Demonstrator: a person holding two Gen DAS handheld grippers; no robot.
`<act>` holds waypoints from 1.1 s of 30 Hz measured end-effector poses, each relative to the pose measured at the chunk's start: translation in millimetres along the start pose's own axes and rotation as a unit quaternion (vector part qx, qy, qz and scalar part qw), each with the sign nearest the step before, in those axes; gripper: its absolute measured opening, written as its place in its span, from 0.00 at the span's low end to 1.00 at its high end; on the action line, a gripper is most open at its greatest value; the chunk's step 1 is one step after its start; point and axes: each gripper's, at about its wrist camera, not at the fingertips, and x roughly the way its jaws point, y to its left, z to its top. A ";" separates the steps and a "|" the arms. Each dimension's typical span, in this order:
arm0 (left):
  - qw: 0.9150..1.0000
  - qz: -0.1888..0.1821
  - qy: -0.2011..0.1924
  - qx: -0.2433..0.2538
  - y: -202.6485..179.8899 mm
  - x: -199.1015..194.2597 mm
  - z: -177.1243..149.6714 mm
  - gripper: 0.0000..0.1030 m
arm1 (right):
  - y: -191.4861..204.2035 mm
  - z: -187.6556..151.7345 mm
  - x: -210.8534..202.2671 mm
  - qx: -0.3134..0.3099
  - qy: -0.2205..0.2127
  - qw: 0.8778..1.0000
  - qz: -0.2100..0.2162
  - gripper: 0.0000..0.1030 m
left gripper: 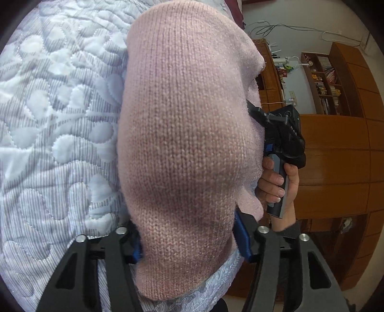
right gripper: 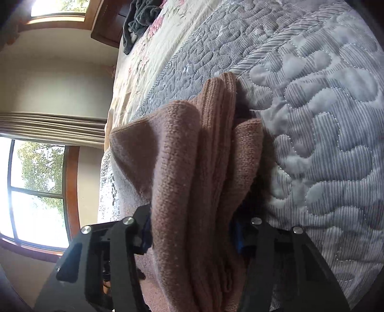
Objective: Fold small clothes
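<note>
A pink knit garment (left gripper: 182, 134) hangs bunched in front of the left wrist camera, above the quilted bed cover (left gripper: 55, 108). My left gripper (left gripper: 189, 247) is shut on its lower part, with blue pads (left gripper: 242, 240) pressing both sides. A hand (left gripper: 290, 182) holds the right gripper's handle (left gripper: 278, 172) at the garment's right edge. In the right wrist view the same knit (right gripper: 192, 168) shows as folded layers between the fingers of my right gripper (right gripper: 192, 232), which is shut on it. The quilt (right gripper: 324, 120) lies just behind.
Wooden cabinets (left gripper: 336, 156) and a bookshelf (left gripper: 324, 81) stand beyond the bed edge. A window (right gripper: 36, 192) with curtains is on the far side. A dark cloth (right gripper: 139, 19) lies on floral bedding (right gripper: 148, 48) at the bed's far end.
</note>
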 end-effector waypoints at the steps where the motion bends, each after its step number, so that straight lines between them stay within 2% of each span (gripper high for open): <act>1: 1.000 0.006 -0.001 -0.004 -0.8 -0.9 -0.7 0.44 | 0.6 -1.1 -1.4 -0.003 -0.003 1.000 0.001 0.45; 2: 1.000 0.011 -0.001 -0.004 -3.9 -1.0 -0.7 0.40 | -0.6 -3.1 -3.9 -0.005 -0.006 1.000 0.001 0.43; 8: 0.999 0.040 -0.007 0.007 -17.8 -7.9 -1.4 0.31 | 2.7 -11.3 -16.2 -0.008 -0.022 1.000 0.008 0.41; 20: 0.997 0.065 -0.023 0.042 -52.4 -48.1 -17.0 0.29 | 49.8 -34.3 -28.8 -0.027 -0.032 0.999 0.020 0.40; 26: 0.995 0.083 -0.035 0.053 -58.3 -84.0 -42.9 0.29 | 85.1 -60.1 -15.1 -0.039 -0.022 0.998 0.037 0.40; 33: 0.991 0.106 -0.069 0.040 -42.9 -147.9 -96.5 0.29 | 136.5 -101.2 32.2 -0.056 0.010 0.996 0.067 0.40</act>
